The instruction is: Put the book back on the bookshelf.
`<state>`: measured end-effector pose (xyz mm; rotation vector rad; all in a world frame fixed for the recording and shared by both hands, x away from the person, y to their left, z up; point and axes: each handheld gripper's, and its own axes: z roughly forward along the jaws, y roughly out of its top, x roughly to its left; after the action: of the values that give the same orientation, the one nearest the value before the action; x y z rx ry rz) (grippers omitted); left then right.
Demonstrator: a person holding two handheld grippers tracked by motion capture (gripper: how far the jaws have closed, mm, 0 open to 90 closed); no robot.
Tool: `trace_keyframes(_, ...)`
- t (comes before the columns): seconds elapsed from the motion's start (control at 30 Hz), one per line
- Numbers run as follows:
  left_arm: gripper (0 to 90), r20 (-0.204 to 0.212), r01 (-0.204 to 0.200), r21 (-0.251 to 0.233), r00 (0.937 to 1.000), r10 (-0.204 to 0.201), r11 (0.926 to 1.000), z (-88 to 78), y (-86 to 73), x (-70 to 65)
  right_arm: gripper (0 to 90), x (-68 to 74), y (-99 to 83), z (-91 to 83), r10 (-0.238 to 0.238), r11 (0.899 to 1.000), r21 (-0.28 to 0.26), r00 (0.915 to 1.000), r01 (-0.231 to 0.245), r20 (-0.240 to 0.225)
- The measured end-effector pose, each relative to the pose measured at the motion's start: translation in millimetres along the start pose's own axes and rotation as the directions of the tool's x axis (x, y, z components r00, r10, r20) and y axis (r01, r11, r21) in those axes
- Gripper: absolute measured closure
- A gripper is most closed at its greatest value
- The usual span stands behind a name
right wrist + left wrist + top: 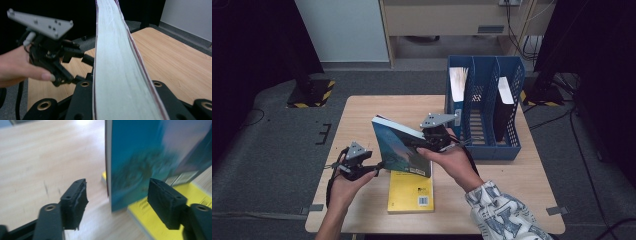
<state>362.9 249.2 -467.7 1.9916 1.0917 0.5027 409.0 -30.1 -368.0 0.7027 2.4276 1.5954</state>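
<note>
A blue-covered book (397,147) stands tilted above the table, and my right gripper (419,142) is shut on its right edge. In the right gripper view the book's pale page edges (112,62) rise between the jaws of that gripper (122,100). My left gripper (379,164) is at the book's lower left corner. In the left gripper view its jaws (117,203) stand open on either side of the book's corner (150,152), with neither pad touching it. A yellow book (411,192) lies flat on the table under the blue one (150,220).
A blue mesh file holder (484,107) stands at the table's back right, with a book or folder in its left and right slots. The wooden table (362,115) shows bare wood at the back left. Across the book, the right gripper view shows the left gripper (83,68) in a hand.
</note>
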Motion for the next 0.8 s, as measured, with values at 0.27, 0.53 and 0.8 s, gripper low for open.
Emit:
trace_keyframes(0.27, 8.7, -0.065, -0.016, 0.066, 0.9977, 0.021, 0.9977, 7.9, -20.5, 9.0, 71.4, -2.9, 0.5, 0.8, -0.003, 1.000, 0.001, 1.0000, 0.003, -0.004)
trace_keyframes(0.53, 4.9, -0.059, 0.022, 0.107, 0.9981, -0.016, 0.9940, 12.4, -32.9, 20.0, 73.1, -10.0, 3.1, 2.2, 0.039, 0.999, -0.004, 0.9991, -0.039, 0.018)
trace_keyframes(0.8, 5.3, -0.043, 0.037, 0.134, 0.9986, -0.031, 0.9903, 14.3, -36.0, 21.8, 73.7, -19.6, 5.3, 0.1, 0.137, 0.990, -0.020, 0.9901, -0.136, 0.031)
